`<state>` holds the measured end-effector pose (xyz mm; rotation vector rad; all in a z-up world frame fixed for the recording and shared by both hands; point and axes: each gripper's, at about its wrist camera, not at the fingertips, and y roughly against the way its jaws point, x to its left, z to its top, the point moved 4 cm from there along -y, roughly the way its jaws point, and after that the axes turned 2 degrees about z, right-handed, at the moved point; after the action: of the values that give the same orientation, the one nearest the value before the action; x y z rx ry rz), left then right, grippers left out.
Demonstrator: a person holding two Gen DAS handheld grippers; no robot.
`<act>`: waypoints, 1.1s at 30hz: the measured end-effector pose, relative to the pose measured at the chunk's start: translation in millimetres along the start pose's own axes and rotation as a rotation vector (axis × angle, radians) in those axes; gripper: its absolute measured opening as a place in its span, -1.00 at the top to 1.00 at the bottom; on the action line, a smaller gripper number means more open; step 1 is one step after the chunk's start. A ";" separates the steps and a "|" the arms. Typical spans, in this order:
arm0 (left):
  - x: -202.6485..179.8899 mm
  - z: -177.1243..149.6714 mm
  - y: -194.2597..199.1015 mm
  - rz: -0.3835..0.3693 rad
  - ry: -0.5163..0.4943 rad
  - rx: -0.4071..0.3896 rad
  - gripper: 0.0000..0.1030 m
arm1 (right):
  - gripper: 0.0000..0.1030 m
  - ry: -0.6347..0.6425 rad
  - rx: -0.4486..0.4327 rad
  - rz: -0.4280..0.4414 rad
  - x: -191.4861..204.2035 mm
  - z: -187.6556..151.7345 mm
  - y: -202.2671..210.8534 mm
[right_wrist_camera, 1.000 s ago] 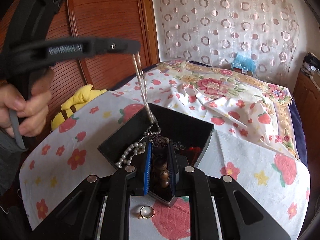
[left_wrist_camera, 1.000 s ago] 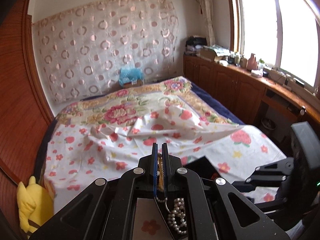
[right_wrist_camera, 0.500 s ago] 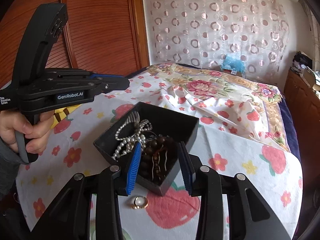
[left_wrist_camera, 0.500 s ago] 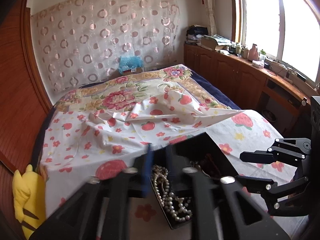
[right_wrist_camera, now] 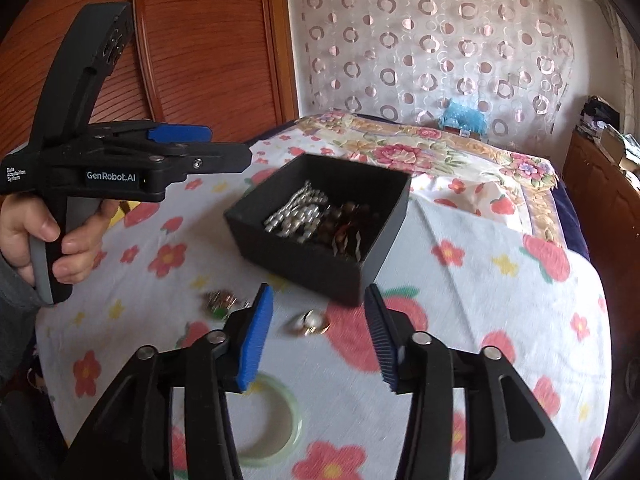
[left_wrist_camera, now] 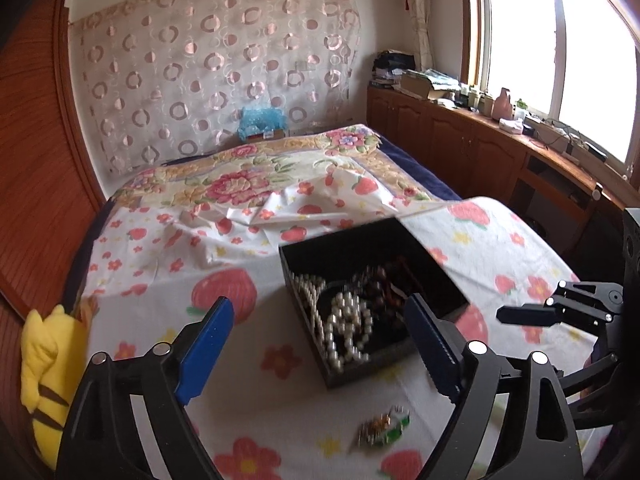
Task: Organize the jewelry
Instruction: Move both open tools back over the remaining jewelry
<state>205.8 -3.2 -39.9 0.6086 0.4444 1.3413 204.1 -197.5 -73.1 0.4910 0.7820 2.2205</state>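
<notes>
A black box [right_wrist_camera: 320, 236] holding a pearl string [right_wrist_camera: 294, 212] and dark beads [right_wrist_camera: 346, 226] is set on the flowered cloth [right_wrist_camera: 480, 320]. Nearer, a ring [right_wrist_camera: 310, 322], a small brooch [right_wrist_camera: 220, 302] and a green bangle [right_wrist_camera: 280, 420] are left on the cloth. Left gripper [left_wrist_camera: 320, 344] and right gripper [right_wrist_camera: 318, 336] jaws are opening, nothing held between them.

Black box [right_wrist_camera: 316, 256]; white pearls [right_wrist_camera: 294, 214]; strawberry-print sheet [right_wrist_camera: 480, 320].

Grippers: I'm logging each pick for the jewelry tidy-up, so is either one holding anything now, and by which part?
Nothing is held. The left gripper and right gripper are both opening, with nothing between their jaws.
</notes>
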 end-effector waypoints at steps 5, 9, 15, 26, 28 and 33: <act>3.9 -30.2 8.1 0.004 0.020 0.026 -0.68 | -0.33 0.016 0.039 0.002 15.1 -20.8 -1.0; 8.2 -52.8 12.6 0.007 0.040 0.050 -0.68 | -0.49 0.013 0.073 0.011 24.4 -37.0 -2.3; 8.3 -83.0 14.4 -0.005 0.062 0.091 -0.68 | -0.70 0.017 0.118 0.032 36.3 -53.0 -5.4; -16.2 -97.7 0.2 -0.040 -0.014 0.166 -0.48 | -0.51 0.046 0.182 -0.029 29.6 -66.3 -6.3; -21.5 -98.6 -2.5 -0.056 -0.013 0.182 -0.38 | -0.41 0.035 0.175 -0.030 25.8 -67.0 -4.4; -32.8 -98.6 -8.2 -0.073 -0.006 0.197 -0.18 | -0.41 0.066 0.180 -0.069 29.5 -67.8 -6.6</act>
<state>144.5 -21.3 -122.3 0.7513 0.5929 1.2344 150.7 -198.2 -124.6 0.4720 1.0246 2.1219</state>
